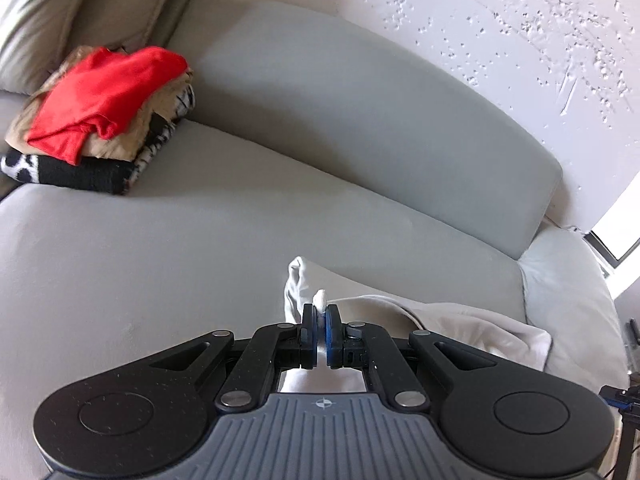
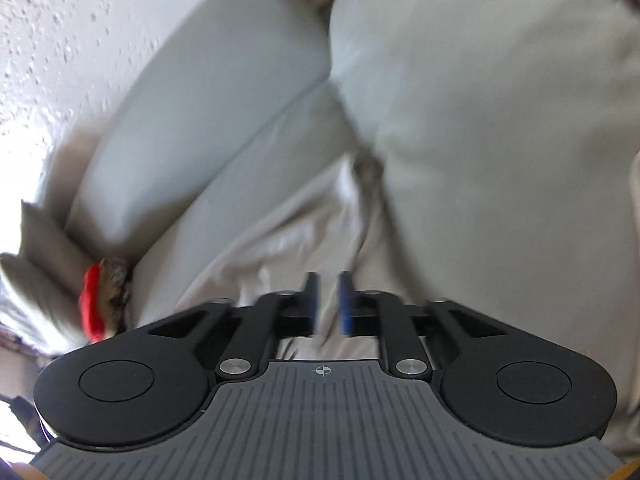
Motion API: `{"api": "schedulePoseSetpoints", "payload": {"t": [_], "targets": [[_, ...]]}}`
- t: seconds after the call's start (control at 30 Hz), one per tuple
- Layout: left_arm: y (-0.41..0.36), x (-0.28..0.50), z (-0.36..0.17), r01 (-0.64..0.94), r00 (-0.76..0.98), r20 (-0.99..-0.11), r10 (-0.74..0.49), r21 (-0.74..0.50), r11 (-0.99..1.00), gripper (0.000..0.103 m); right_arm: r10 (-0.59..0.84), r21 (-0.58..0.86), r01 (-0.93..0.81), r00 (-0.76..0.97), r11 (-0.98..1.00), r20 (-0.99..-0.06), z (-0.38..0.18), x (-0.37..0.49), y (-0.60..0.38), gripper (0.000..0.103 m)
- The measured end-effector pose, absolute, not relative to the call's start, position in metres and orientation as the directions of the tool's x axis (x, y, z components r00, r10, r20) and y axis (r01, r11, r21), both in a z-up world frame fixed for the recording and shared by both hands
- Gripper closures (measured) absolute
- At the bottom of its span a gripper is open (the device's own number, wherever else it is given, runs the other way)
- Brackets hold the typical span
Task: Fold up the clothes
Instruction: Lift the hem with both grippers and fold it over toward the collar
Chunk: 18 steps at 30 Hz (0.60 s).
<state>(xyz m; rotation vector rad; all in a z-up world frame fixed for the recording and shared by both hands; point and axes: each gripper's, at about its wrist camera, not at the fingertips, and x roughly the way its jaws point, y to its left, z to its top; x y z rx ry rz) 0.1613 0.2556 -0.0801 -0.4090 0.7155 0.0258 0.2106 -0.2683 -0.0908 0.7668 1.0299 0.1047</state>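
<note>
Your left gripper (image 1: pixel 320 312) was clamped on a bunched fold of the white garment (image 1: pixel 460 328), a small nub of cloth poking up between its pads. The rest of that garment lay crumpled on the grey sofa seat (image 1: pixel 160 248), trailing toward the right armrest. Your right gripper (image 2: pixel 328 300) had its jaws parted by a narrow gap with nothing pinched between them; the white cloth lay spread beneath it, blurred. At the far left end of the seat sat a stack of folded clothes (image 1: pixel 100 140), topped by a red garment (image 1: pixel 108 92) over tan and black-and-white pieces. A textured white wall (image 1: pixel 480 40) rose behind the backrest.
</note>
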Motion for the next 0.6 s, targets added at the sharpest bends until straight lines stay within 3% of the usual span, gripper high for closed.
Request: {"api": "schedulePoseSetpoints", "payload": {"t": [0.17, 0.37, 0.4, 0.47, 0.6], "targets": [[0.256, 0.156, -0.088, -0.17, 0.759, -0.642, -0.112, -0.361, 0.917, 0.101, 0.445, 0.614, 0.376, 0.446, 0.694, -0.776, -0.121, 0.203, -0.253, 0.077], [0.257, 0.151, -0.091, -0.173, 0.748, -0.651, -0.128, -0.377, 0.91, 0.101, 0.444, 0.652, 0.503, 0.481, 0.567, -0.756, -0.156, 0.212, -0.249, 0.073], [0.258, 0.151, -0.092, -0.175, 0.748, -0.651, -0.131, -0.383, 0.907, 0.101, 0.434, 0.645, 0.512, 0.481, 0.567, -0.762, -0.157, 0.213, -0.247, 0.075], [0.259, 0.152, -0.093, -0.178, 0.746, -0.654, -0.129, -0.382, 0.907, 0.101, 0.42, 0.638, 0.513, 0.484, 0.574, -0.768, -0.153, 0.217, -0.243, 0.099], [0.257, 0.158, -0.088, -0.167, 0.749, -0.651, -0.12, -0.361, 0.918, 0.101, 0.415, 0.669, 0.487, 0.533, 0.562, -0.737, -0.127, 0.222, -0.25, 0.101]]}}
